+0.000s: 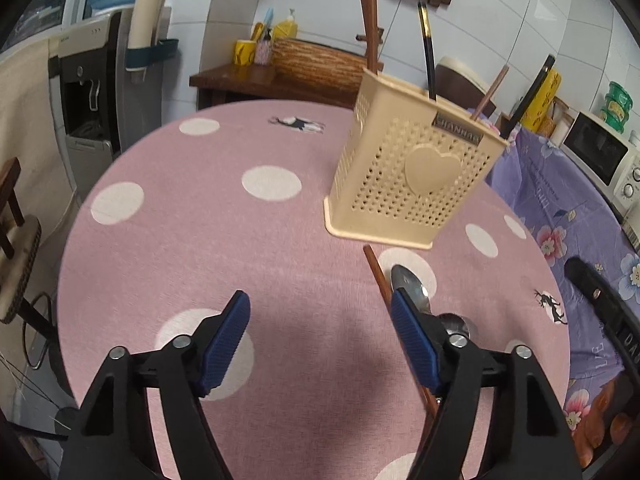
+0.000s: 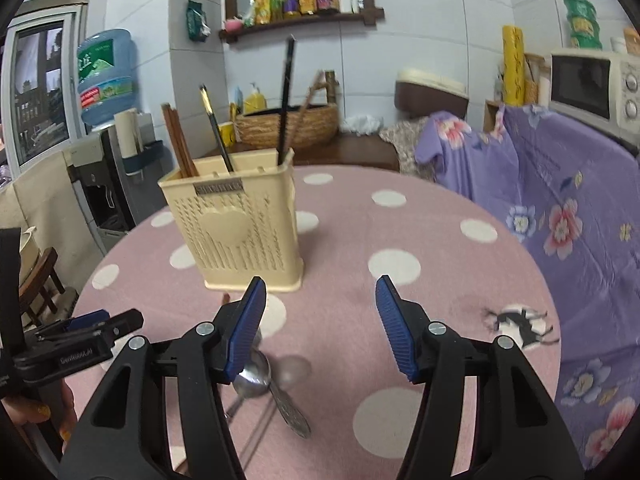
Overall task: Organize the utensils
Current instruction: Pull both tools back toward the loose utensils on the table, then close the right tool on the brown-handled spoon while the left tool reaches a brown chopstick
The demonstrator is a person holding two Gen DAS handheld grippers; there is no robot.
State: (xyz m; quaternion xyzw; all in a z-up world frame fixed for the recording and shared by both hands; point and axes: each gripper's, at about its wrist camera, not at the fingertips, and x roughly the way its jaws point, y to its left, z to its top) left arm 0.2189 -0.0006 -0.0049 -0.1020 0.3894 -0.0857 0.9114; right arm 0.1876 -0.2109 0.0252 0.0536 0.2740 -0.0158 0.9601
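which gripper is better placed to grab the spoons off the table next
Probably the right gripper. It is open above the table, and the spoons lie just below its left finger. The left gripper is open too, but the spoons sit outside its right finger, partly hidden, beside a brown chopstick.

I view a home kitchen: microwave (image 2: 592, 84), water dispenser (image 2: 105, 76), bottle shelf (image 2: 300, 20), tiled walls, polka-dot-clothed counter (image 2: 400, 232).

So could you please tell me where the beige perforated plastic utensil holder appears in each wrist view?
Left wrist: beige perforated plastic utensil holder stands upper right of centre.
Right wrist: holder stands left of centre.
Shared landmark: raised heart on its front.
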